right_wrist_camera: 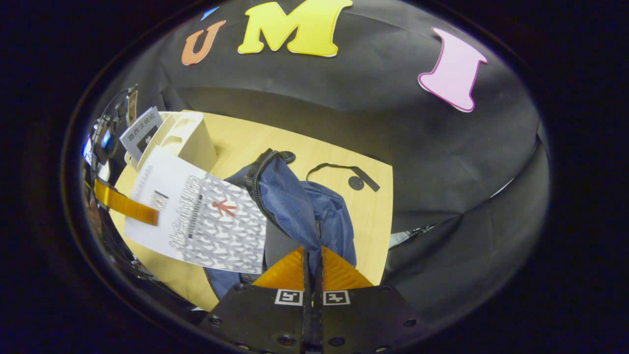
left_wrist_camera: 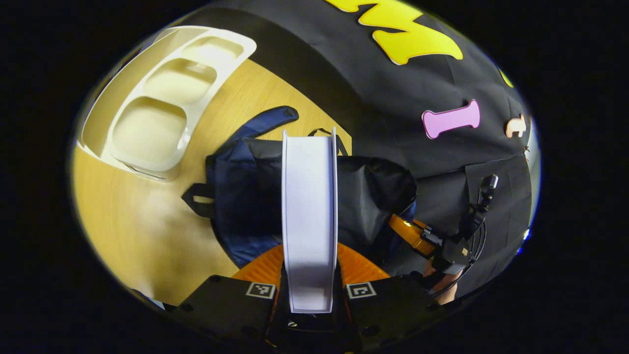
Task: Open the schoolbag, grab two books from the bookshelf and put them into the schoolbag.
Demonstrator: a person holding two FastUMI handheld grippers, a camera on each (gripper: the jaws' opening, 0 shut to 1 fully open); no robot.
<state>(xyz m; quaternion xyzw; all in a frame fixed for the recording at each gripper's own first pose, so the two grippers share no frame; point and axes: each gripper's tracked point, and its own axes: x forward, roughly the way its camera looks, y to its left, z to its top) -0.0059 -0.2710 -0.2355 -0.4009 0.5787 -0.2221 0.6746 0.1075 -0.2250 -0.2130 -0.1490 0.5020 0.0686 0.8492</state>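
Observation:
In the left gripper view a white book stands edge-on between my fingers, with my left gripper shut on it just above the dark blue schoolbag. Farther right, my right gripper and the hand holding it are at the bag's edge. In the right gripper view my right gripper is shut on the fabric at the rim of the schoolbag, holding the zip edge raised. The book, with a white and grey patterned cover, hangs tilted beside the bag's mouth, with the left gripper on its far edge.
A cream bookshelf with several compartments lies on the wooden table beyond the bag. Another book stands in the bookshelf. A black strap lies loose on the table near the back wall.

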